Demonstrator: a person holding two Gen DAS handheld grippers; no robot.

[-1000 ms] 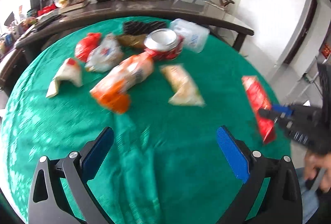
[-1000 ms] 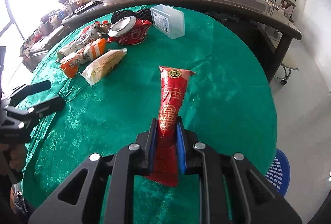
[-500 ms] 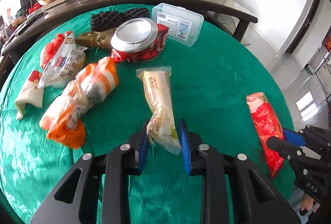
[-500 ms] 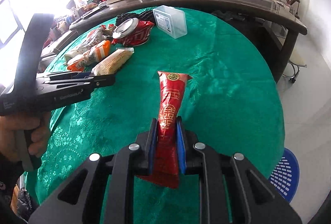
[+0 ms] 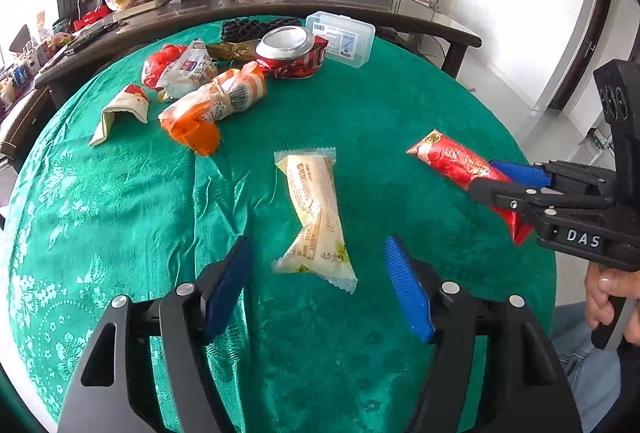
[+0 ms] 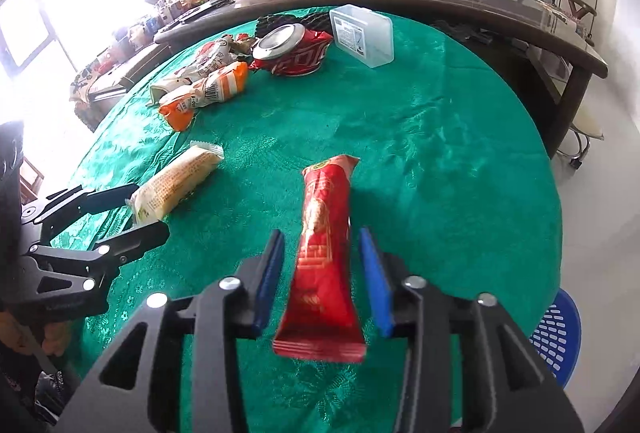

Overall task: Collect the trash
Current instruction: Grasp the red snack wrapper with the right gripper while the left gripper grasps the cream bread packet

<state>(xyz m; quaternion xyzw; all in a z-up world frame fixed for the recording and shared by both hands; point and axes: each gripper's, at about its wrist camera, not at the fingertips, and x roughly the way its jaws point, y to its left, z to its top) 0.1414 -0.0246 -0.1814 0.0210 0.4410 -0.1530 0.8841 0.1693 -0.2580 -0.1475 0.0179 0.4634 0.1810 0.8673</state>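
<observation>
A pale yellow snack packet (image 5: 314,211) lies on the green tablecloth (image 5: 120,193) between the spread fingers of my open left gripper (image 5: 318,265); it also shows in the right wrist view (image 6: 176,185). A long red packet (image 6: 326,253) lies between the parted fingers of my open right gripper (image 6: 324,269); the pads stand clear of it. In the left wrist view the red packet (image 5: 456,161) and right gripper (image 5: 508,179) sit at the right.
Further back lie an orange-white packet (image 5: 212,105), a crushed red can (image 5: 292,53), a clear plastic box (image 5: 342,39) and several other wrappers (image 5: 176,67). A dark long table (image 5: 280,5) stands behind. A blue perforated basket (image 6: 554,337) sits on the floor at the right.
Both grippers have opened. The left has let go of the yellow packet and the right has let go of the red packet; both packets now lie loose between the fingers.
</observation>
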